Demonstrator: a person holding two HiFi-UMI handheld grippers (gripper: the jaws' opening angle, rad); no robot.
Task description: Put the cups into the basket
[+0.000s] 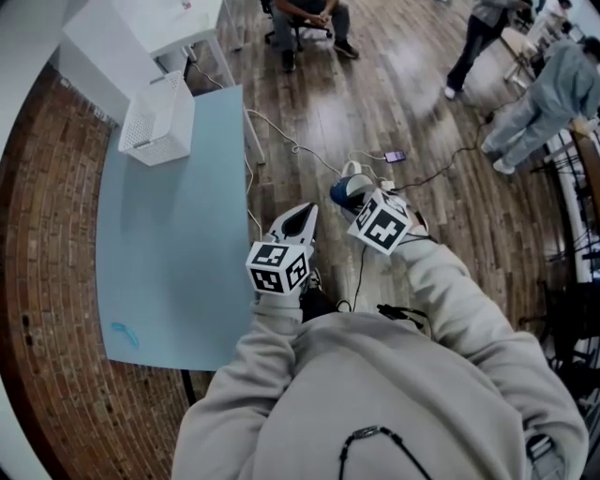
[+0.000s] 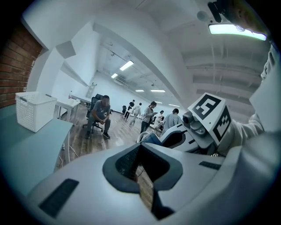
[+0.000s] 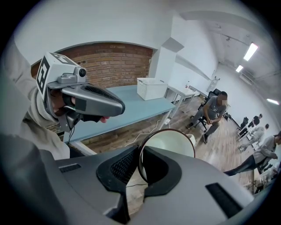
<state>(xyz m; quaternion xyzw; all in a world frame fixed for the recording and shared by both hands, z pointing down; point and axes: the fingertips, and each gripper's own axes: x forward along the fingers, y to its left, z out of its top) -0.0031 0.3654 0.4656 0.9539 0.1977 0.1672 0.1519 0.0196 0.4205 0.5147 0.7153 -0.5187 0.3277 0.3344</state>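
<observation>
My right gripper (image 1: 356,194) is shut on the rim of a cup (image 1: 344,190), blue outside and white inside, held over the wood floor to the right of the light blue table (image 1: 159,244). In the right gripper view the pads pinch the wall of the cup (image 3: 171,141) at my right gripper (image 3: 139,151). My left gripper (image 1: 302,217) floats beside it near the table's right edge, its jaws together on nothing (image 2: 141,148). The white basket (image 1: 159,117) stands at the table's far end, well away from both grippers.
Cables (image 1: 295,148) and a phone (image 1: 395,156) lie on the floor beyond the grippers. A person sits on a chair (image 1: 309,19) past the table, and others stand at the right (image 1: 548,94). A white desk (image 1: 173,23) stands behind the basket.
</observation>
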